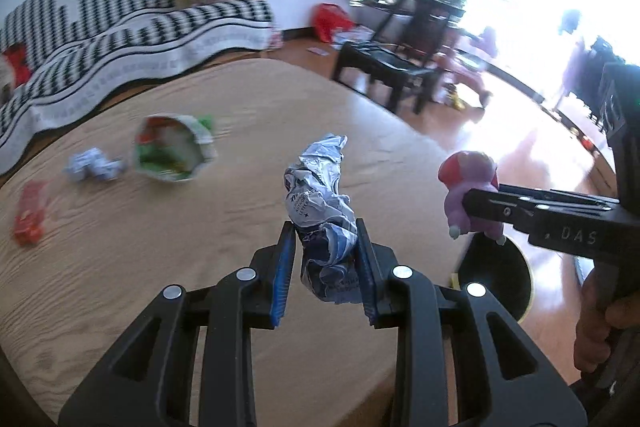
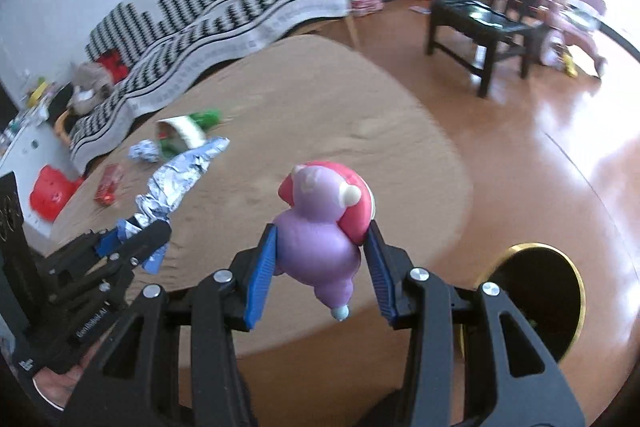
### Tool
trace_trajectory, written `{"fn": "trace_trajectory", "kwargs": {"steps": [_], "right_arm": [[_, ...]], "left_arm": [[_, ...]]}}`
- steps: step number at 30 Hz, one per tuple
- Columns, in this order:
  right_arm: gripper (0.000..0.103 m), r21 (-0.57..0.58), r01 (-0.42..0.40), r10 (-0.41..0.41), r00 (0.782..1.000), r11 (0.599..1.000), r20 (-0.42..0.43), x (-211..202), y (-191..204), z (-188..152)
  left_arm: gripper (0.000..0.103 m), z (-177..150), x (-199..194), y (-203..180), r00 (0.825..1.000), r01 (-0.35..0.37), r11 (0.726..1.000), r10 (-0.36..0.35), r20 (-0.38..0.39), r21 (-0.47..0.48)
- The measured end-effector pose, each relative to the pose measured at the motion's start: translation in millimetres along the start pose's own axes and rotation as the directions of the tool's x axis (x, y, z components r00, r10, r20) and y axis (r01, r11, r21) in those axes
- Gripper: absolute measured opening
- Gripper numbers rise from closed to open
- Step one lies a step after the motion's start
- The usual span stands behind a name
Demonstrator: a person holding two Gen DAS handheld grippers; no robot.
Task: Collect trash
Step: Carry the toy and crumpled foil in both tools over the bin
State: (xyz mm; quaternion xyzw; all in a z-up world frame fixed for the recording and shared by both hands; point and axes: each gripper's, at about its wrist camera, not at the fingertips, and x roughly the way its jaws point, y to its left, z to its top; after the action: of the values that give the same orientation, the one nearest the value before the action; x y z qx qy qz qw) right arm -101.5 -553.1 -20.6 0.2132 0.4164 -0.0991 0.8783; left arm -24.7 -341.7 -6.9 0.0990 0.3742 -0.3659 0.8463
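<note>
Crumpled silver foil wrapper (image 1: 322,215) sits clamped in the left gripper (image 1: 326,259); the right gripper (image 2: 320,263) grasps a purple plush toy (image 2: 320,227); a tipped paper cup (image 1: 172,149), paper ball (image 1: 94,165) and red packet (image 1: 31,213) litter the wooden table (image 1: 160,267) beyond.

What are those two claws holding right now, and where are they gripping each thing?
The left tool pinches a crumpled foil wrapper near its lower end. The right tool grips a purple toy figure around its body.
</note>
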Motion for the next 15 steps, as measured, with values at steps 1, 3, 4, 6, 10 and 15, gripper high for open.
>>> {"fn": "trace_trajectory", "kwargs": {"steps": [1,3,4,6,10,15], "right_arm": [[0.044,0.014,0.014,-0.014,1.0,1.0,0.003,-5,-13,-4],[0.044,0.048,0.047,-0.047,0.999,0.998,0.009,-17,-45,-14],[0.044,0.061,0.062,-0.062,0.998,0.996,0.01,-21,-57,-18],[0.044,0.1,0.088,-0.089,0.996,0.991,0.012,-33,-88,-28],[0.044,0.161,0.13,-0.133,0.991,0.978,0.007,-48,-130,-41],[0.045,0.235,0.164,-0.17,0.985,0.958,0.004,-64,-167,-52]], "left_arm": [[0.028,1,5,-14,1.0,0.019,1.0,-0.019,-0.005,0.014],[0.028,3,14,-36,0.999,0.051,0.998,-0.051,-0.015,0.042],[0.028,2,18,-47,0.998,0.065,0.996,-0.064,-0.02,0.055],[0.028,0,27,-72,0.995,0.099,0.991,-0.096,-0.036,0.086],[0.028,-9,44,-118,0.986,0.158,0.977,-0.15,-0.069,0.139],[0.028,-18,61,-158,0.968,0.236,0.958,-0.218,-0.122,0.165]]}}
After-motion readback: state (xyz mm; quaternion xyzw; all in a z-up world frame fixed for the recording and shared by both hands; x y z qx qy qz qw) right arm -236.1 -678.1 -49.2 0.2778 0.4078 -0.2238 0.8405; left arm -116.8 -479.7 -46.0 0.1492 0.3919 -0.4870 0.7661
